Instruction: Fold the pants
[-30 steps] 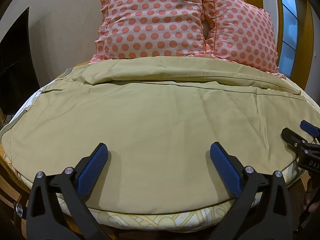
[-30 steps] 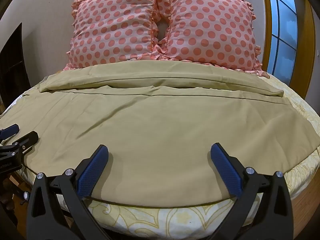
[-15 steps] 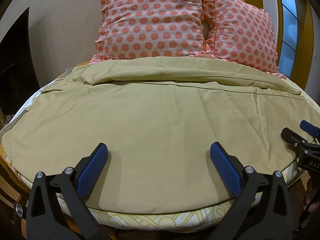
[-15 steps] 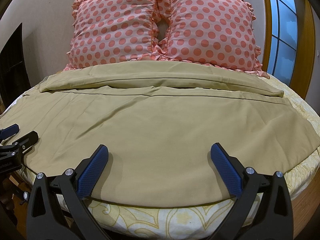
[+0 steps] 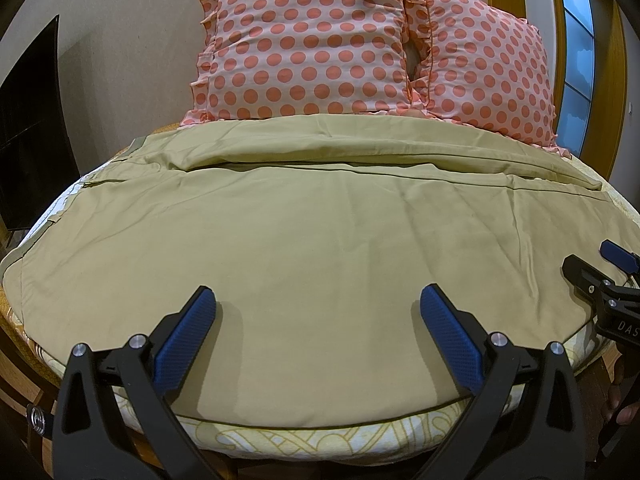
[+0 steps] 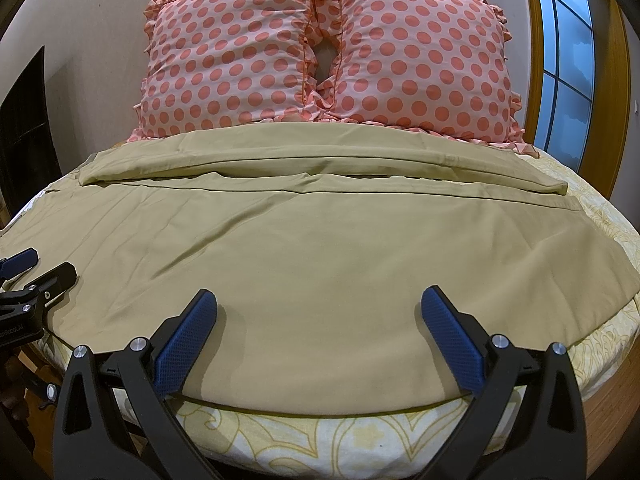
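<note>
Khaki pants (image 5: pixel 320 248) lying spread flat across bed (image 6: pixel 360 436), legs sideways. Left gripper (image 5: pixel 316 312) and right gripper (image 6: pixel 320 312) both hovering spread wide over near hem, likely lining up for edge pinch.

White letters "DAS" stand on the black body of the right tool (image 5: pixel 582 266) (cut off by the frame edge). On the left tool (image 6: pixel 38 266), small pale lettering ends in "Robot.AI"; its beginning is unreadable.
</note>
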